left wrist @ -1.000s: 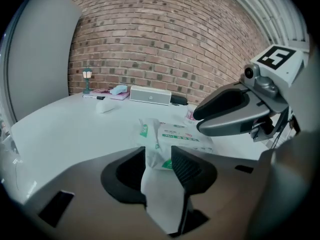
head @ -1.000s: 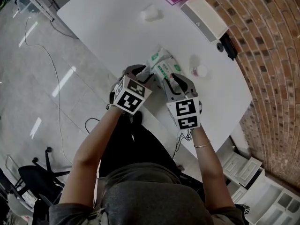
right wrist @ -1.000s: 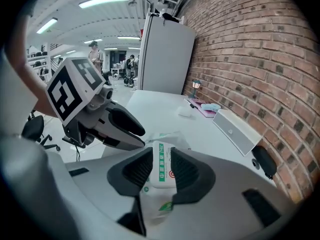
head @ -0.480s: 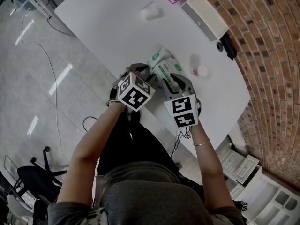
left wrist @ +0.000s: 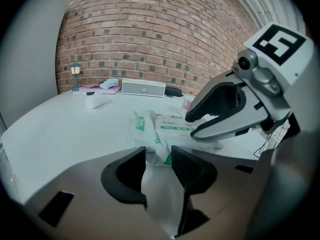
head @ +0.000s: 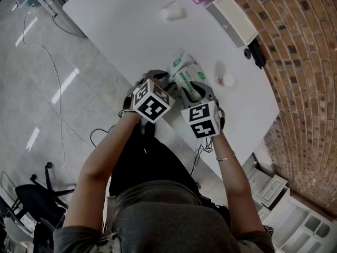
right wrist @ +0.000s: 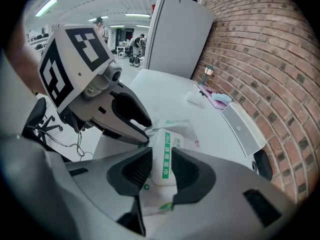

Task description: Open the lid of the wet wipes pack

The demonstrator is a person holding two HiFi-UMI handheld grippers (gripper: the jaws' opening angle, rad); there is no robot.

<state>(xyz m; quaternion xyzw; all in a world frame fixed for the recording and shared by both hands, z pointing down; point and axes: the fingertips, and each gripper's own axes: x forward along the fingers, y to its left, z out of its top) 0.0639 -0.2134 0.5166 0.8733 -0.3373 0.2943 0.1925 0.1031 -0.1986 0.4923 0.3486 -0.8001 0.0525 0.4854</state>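
Observation:
The wet wipes pack, white with green print, lies on the white table close to its near edge. My left gripper is at the pack's left end, shut on the crinkled wrapper film that runs up between its jaws. My right gripper points steeply down over the pack's right part. In the right gripper view its jaws stand apart, with the pack's raised white lid showing in the gap; the pads do not clearly press on it. The left gripper sits just beyond.
A white box-shaped speaker and a black object lie by the brick wall. A small pink-and-white round item sits right of the pack, a crumpled tissue farther back. The table edge is right under my hands.
The right gripper has sunk a little toward the pack and tilted. The left gripper has rolled slightly while staying on the pack's end.

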